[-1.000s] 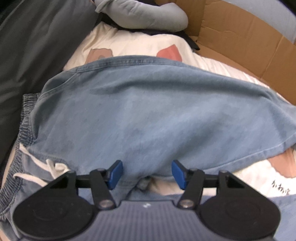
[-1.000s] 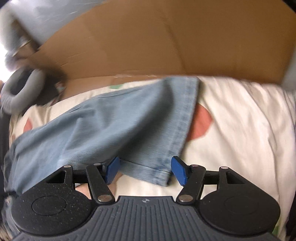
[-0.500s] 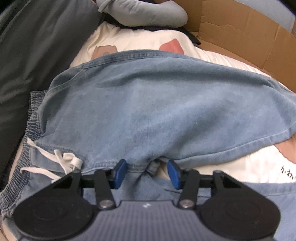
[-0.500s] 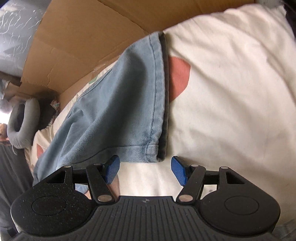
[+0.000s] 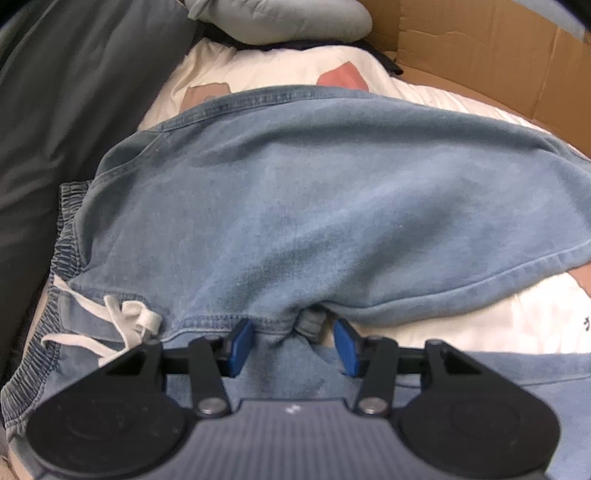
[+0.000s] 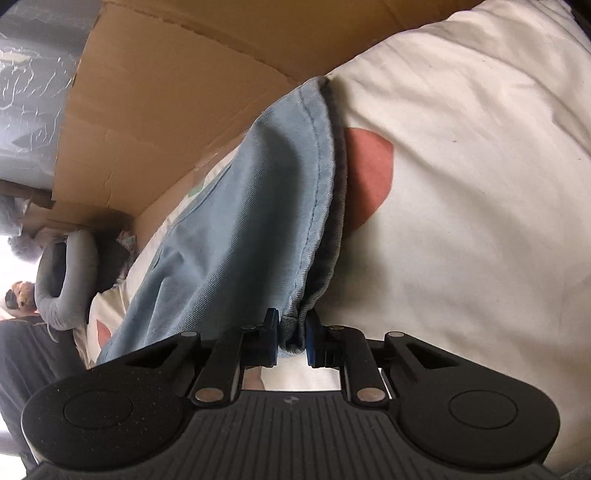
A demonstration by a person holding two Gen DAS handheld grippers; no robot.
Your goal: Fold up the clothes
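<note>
Light blue jeans (image 5: pixel 295 206) lie spread on a white sheet (image 5: pixel 480 332), with an elastic waistband (image 5: pixel 66 236) and a white drawstring (image 5: pixel 125 321) at the left. My left gripper (image 5: pixel 293 343) sits at the crotch seam with a small bunch of denim between its half-wide jaws; the right pad stands clear of the cloth. In the right wrist view one trouser leg (image 6: pixel 251 229) runs away from me. My right gripper (image 6: pixel 291 339) is closing, and its blue pads pinch the near corner of the leg's hem.
Cardboard walls (image 5: pixel 480 48) (image 6: pixel 166 92) stand behind the bed. A grey neck pillow (image 5: pixel 288 18) (image 6: pixel 62 280) lies at the far end. Dark grey cloth (image 5: pixel 66 110) borders the jeans on the left. The sheet (image 6: pixel 461 184) carries pink patches. A person (image 6: pixel 18 295) is at the far left.
My right gripper rolled, sank to the leg's hem, and its jaws went from wide to pinching the hem corner. The left jaws narrowed a little around the crotch seam.
</note>
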